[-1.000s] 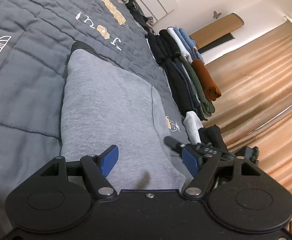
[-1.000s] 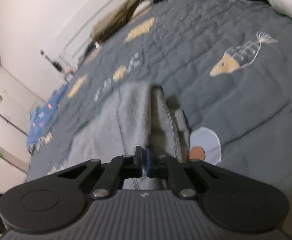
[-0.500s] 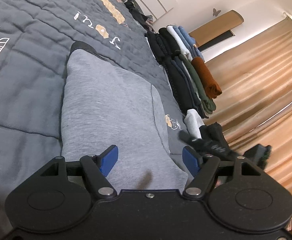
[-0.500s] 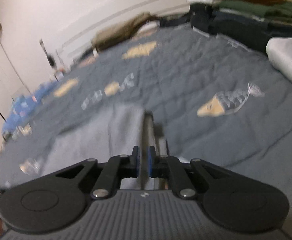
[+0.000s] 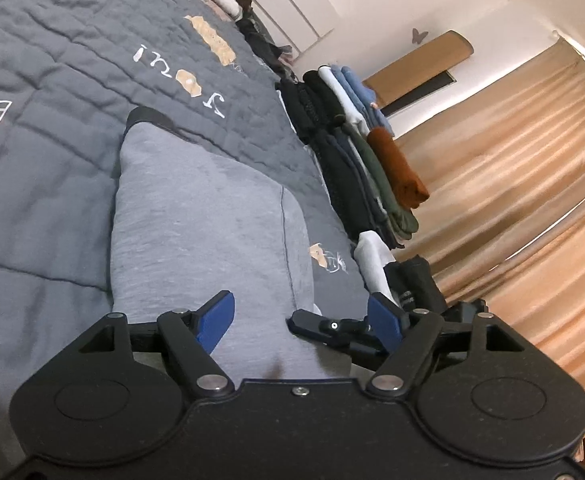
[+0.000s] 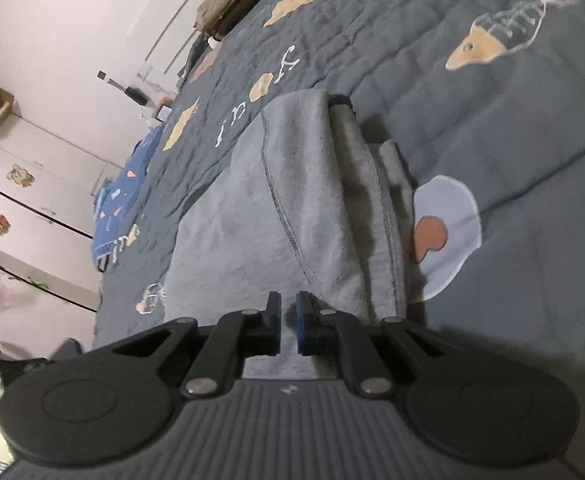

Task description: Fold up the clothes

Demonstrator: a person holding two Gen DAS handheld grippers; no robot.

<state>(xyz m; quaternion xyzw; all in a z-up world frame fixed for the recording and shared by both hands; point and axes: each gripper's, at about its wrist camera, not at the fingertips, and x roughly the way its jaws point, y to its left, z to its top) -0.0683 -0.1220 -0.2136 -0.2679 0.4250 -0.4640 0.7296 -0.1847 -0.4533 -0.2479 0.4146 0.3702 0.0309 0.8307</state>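
One grey garment (image 5: pixel 196 216), folded lengthwise, lies flat on the dark grey quilted bed (image 5: pixel 32 60) directly ahead of both my tools. My left gripper (image 5: pixel 300 320) hovers over its near end with its two blue-padded fingers (image 5: pixel 216 316) spread wide, holding nothing. My right gripper (image 6: pixel 288 322) sits low over the same garment (image 6: pixel 252 216), its two fingers (image 6: pixel 272 320) drawn nearly together with a narrow gap between the pads; whether any cloth is caught in that gap I cannot tell, since the pads hide the fabric beneath. In the left wrist view, the right gripper's black tip (image 5: pixel 324 326) shows just beside my left fingers. Along the far edge of the bed stands one stack of folded clothes (image 5: pixel 356 152), the topmost piece rust-brown; beside it lie one white item (image 5: pixel 372 256) and one black item (image 5: pixel 412 280).
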